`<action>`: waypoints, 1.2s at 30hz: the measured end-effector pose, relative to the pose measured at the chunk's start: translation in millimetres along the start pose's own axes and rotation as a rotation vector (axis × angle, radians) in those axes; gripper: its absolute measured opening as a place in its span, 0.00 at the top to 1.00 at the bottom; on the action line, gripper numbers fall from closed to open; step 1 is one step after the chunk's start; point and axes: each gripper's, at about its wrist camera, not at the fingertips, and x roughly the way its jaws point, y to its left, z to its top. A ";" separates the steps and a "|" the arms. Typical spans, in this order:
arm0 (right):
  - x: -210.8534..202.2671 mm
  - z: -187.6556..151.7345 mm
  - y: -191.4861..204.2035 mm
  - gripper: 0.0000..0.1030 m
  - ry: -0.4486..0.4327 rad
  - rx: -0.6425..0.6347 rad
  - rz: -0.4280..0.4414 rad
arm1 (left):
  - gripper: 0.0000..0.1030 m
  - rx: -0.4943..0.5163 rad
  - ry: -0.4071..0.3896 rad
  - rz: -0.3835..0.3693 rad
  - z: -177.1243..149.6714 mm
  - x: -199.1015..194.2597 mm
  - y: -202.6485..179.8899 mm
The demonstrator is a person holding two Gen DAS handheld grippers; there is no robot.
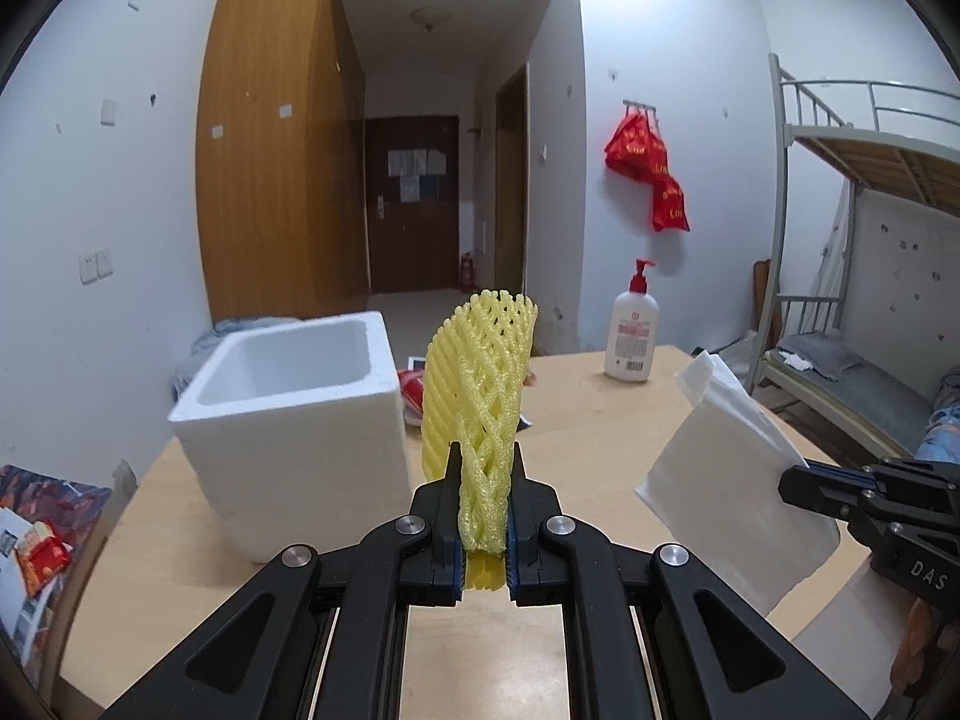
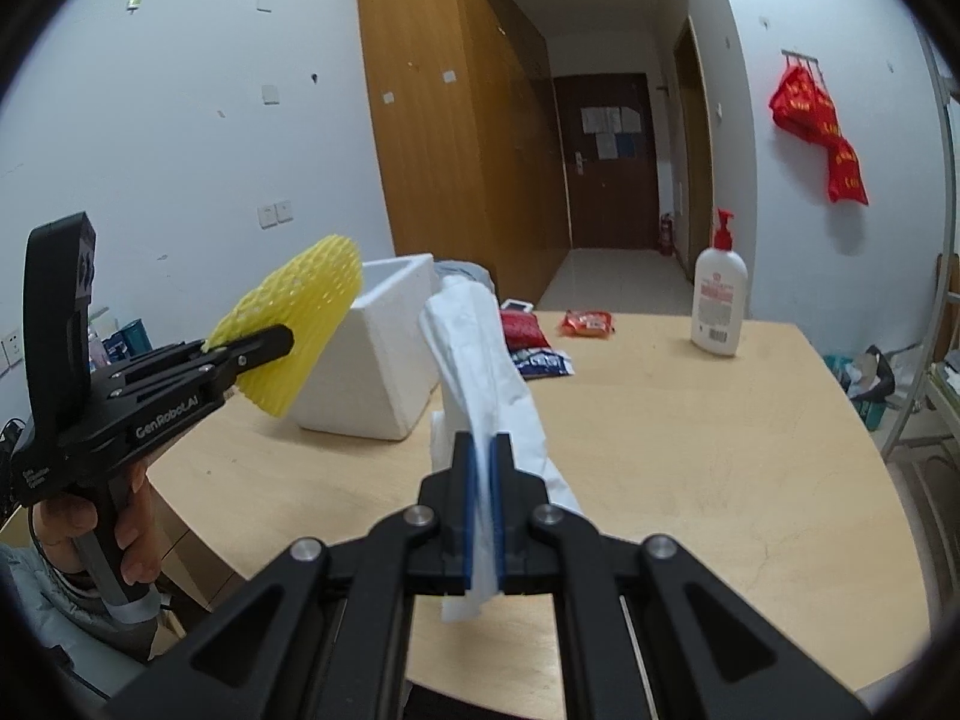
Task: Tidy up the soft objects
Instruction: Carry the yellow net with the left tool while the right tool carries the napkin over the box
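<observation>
Holding both soft pieces up off the counter (image 2: 690, 450), we have one in each gripper. Our left gripper (image 1: 485, 480) is clamped on the lower end of the yellow foam net (image 1: 480, 384), which stands upright between the fingers and rises above them; from the right wrist view the same left gripper (image 2: 264, 348) appears at the left, the yellow foam net (image 2: 300, 324) fanning out past its tips, just in front of the white foam box (image 2: 384, 360). Our right gripper (image 2: 482, 462) is pinched tight on the white tissue (image 2: 480, 360), which runs up and away from the blue pads and hangs a little below them too. In the left wrist view the white tissue (image 1: 720, 468) shows as a broad tilted sheet at the right, gripped at its edge by the right gripper (image 1: 798, 483).

The white foam box (image 1: 300, 420) sits open-topped on the counter (image 1: 600, 420), left of the net. Farther back stands a lotion pump bottle (image 2: 719, 300), well apart from the box. Between them lie a few snack packets (image 2: 588, 323) flat on the wood. Red bags (image 1: 651, 174) hang from hooks on the far wall.
</observation>
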 end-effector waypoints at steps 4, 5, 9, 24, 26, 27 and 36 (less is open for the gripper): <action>-3.5 3.8 5.4 0.93 -0.021 -0.008 0.015 | 0.90 -0.001 -0.024 0.003 -2.8 -18.8 5.3; -3.7 4.6 7.1 0.93 -0.025 -0.013 0.020 | 0.90 -0.002 -0.029 0.009 -3.9 -22.6 6.6; -4.9 4.7 12.3 0.93 -0.038 -0.024 0.045 | 0.90 -0.008 -0.039 0.033 -6.4 -33.5 10.1; 14.6 13.2 44.9 0.93 -0.027 -0.083 0.155 | 0.90 -0.055 -0.047 0.126 -10.6 -52.0 32.5; 18.2 14.5 51.8 0.93 -0.026 -0.099 0.175 | 0.90 -0.060 -0.048 0.143 -13.6 -56.3 39.1; 20.7 15.8 55.0 0.93 -0.026 -0.105 0.191 | 0.90 -0.061 -0.051 0.152 -14.1 -58.4 41.9; 40.5 22.9 76.5 0.93 -0.007 -0.146 0.266 | 0.90 -0.094 -0.058 0.190 -15.5 -69.1 65.0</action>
